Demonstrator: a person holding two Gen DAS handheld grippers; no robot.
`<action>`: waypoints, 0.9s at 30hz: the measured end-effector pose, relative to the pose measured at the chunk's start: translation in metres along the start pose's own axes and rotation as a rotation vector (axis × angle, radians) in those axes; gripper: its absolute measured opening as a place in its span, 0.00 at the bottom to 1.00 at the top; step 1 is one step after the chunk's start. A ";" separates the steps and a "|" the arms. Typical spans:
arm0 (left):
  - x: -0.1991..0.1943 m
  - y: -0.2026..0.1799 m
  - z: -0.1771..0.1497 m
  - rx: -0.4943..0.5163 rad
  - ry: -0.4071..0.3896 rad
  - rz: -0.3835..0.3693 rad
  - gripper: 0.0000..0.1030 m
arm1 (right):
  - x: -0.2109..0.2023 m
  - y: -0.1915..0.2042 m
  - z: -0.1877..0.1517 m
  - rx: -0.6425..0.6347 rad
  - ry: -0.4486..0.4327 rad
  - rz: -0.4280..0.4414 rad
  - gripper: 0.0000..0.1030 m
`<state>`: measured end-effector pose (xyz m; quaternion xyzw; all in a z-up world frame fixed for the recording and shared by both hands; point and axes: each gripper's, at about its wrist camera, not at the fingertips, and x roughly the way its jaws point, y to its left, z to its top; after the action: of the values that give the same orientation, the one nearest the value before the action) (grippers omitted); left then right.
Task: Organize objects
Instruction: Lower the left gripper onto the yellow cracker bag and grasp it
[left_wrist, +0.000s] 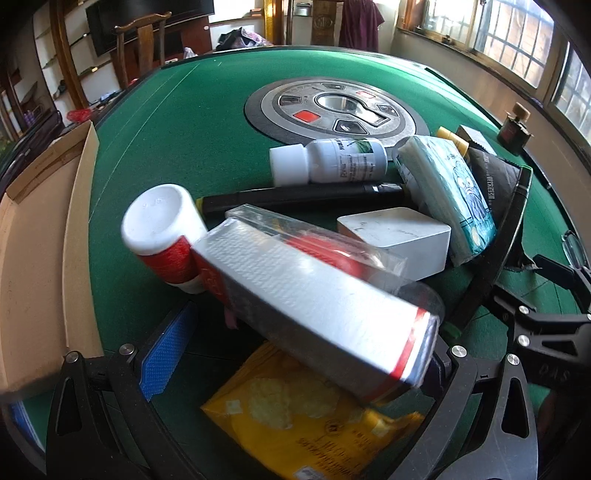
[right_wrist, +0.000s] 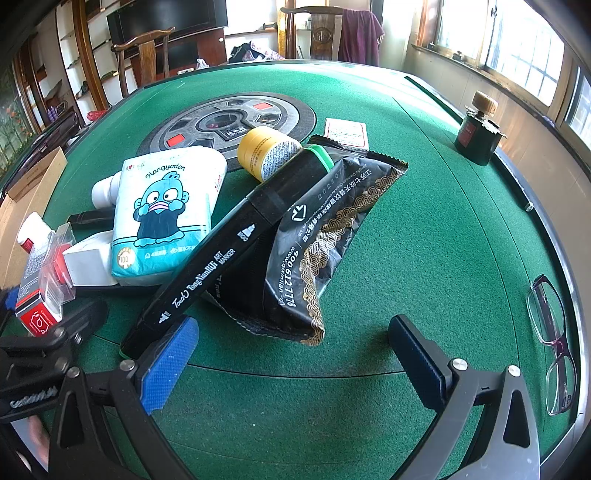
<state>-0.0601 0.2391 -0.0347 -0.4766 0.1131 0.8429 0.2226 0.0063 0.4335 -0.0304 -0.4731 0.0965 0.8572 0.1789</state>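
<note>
A silver box with a red stripe (left_wrist: 314, 302) lies slanted between my left gripper's (left_wrist: 303, 360) wide-apart fingers, its near end by the right finger and clear of the blue left pad (left_wrist: 166, 354). It looks blurred. Around it are a red-labelled white bottle (left_wrist: 162, 229), a yellow packet (left_wrist: 306, 417), a white box (left_wrist: 399, 236), a black pen (left_wrist: 295, 195) and a white bottle (left_wrist: 328, 160). My right gripper (right_wrist: 293, 358) stands open over bare felt. A black art marker (right_wrist: 229, 243) rests with its near end against the left pad (right_wrist: 170, 362), beside a tissue pack (right_wrist: 166, 210) and a black snack bag (right_wrist: 321, 229).
An open cardboard box (left_wrist: 37, 258) stands at the table's left edge. A yellow-capped jar (right_wrist: 266, 151), a card (right_wrist: 345, 133), an ink bottle (right_wrist: 478, 129) and glasses (right_wrist: 550, 339) lie on the green felt table (right_wrist: 424, 240). A round control panel (right_wrist: 225, 122) sits mid-table. Chairs stand behind.
</note>
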 end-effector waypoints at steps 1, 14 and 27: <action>-0.004 0.009 -0.002 -0.022 -0.010 -0.012 1.00 | 0.000 0.000 0.000 0.000 0.000 0.000 1.00; -0.050 0.058 -0.035 -0.173 0.003 -0.175 1.00 | 0.000 0.000 0.000 -0.002 0.000 0.001 1.00; -0.038 0.016 -0.031 -0.130 0.029 -0.120 0.92 | 0.000 0.000 0.000 -0.004 -0.002 0.006 1.00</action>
<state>-0.0274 0.2023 -0.0189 -0.5083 0.0327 0.8266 0.2394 0.0066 0.4339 -0.0304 -0.4723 0.0962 0.8584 0.1754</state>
